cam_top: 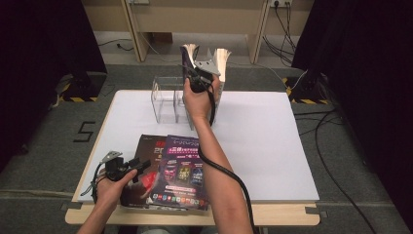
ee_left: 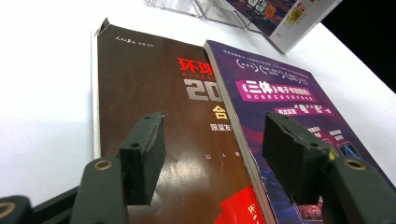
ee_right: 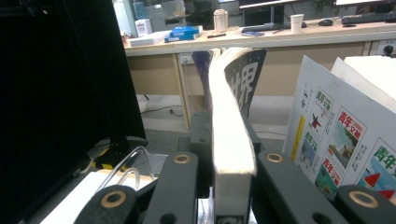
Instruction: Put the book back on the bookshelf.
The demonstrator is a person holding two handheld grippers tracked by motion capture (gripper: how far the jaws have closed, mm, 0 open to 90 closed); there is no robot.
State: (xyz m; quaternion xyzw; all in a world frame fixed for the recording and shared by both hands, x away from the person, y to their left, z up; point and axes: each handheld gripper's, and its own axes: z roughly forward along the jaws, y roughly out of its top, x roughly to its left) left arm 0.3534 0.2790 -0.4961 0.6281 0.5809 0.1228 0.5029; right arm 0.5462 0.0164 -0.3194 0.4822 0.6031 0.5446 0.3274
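My right gripper (cam_top: 191,73) (ee_right: 227,154) is raised above the back of the table, shut on the edge of an upright dark-covered magazine (cam_top: 186,54) (ee_right: 229,121). Just to its right stands a white-covered magazine (cam_top: 223,61) (ee_right: 345,135). Two magazines lie flat near the front edge: a brown one (cam_top: 145,146) (ee_left: 159,107) and a purple one (cam_top: 182,170) (ee_left: 285,102) overlapping its right side. My left gripper (cam_top: 144,165) (ee_left: 215,140) hovers low over the brown cover, open, with nothing between its jaws.
A clear acrylic file holder (cam_top: 168,100) (ee_right: 130,163) stands at the back of the white table (cam_top: 272,141), just left of the raised magazine. Black curtains flank the table, and desks with cables lie beyond it.
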